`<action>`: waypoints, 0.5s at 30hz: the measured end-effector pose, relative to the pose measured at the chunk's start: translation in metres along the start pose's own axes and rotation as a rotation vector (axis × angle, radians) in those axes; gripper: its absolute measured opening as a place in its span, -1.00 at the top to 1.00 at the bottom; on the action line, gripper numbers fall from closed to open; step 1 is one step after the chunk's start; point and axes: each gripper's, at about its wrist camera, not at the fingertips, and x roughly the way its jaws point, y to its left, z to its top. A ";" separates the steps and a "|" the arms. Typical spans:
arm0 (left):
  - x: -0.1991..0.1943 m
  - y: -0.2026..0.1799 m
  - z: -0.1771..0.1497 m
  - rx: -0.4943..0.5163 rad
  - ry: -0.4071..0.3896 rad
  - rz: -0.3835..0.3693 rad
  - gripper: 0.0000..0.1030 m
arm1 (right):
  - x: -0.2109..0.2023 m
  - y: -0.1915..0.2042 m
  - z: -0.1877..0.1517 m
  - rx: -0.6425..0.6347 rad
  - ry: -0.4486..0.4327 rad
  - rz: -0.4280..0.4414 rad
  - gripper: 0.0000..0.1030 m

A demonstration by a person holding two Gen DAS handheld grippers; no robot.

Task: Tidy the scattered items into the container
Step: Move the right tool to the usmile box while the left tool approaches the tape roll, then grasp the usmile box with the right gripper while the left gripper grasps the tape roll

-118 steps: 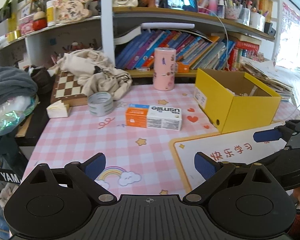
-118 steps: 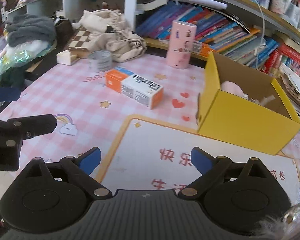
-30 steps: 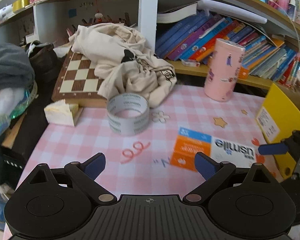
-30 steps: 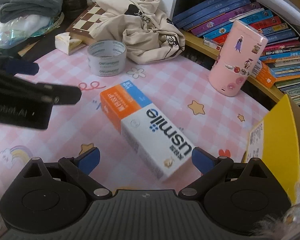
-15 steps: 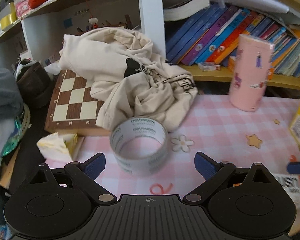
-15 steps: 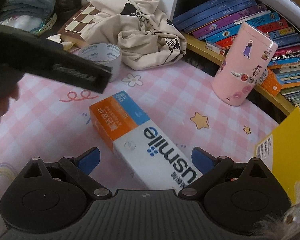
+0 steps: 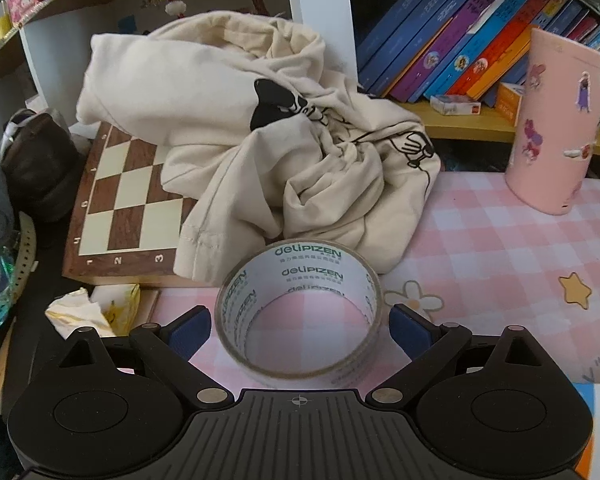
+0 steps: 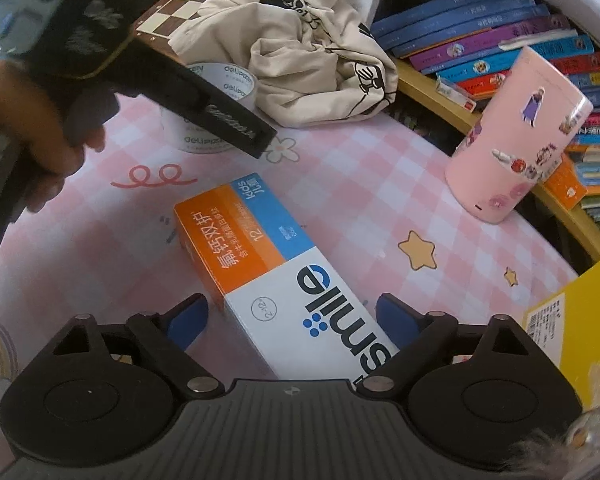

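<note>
Toothpaste box lies flat, long axis diagonal; right tongs closing around it, untouched. Left tongs held apart, flanking tape roll.

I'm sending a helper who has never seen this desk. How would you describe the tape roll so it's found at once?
On the pink checked tablecloth, look just in front of the crumpled cream garment lying over the chessboard. The tape roll lies there flat: a clear ring printed "deli", the only round hollow item.
</note>
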 end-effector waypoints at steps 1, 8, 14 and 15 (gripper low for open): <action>0.002 0.001 0.000 -0.004 0.003 0.001 -0.89 | -0.001 0.000 -0.001 -0.003 -0.002 -0.003 -0.65; 0.007 0.006 -0.006 -0.035 -0.008 -0.026 -0.72 | -0.011 0.000 -0.006 -0.023 0.003 0.012 -0.39; -0.013 0.002 -0.019 -0.047 -0.002 -0.066 -0.65 | -0.029 0.002 -0.017 0.002 0.017 0.050 -0.14; -0.020 0.003 -0.024 -0.047 0.000 -0.074 -0.65 | -0.032 0.002 -0.020 0.013 0.021 0.058 -0.11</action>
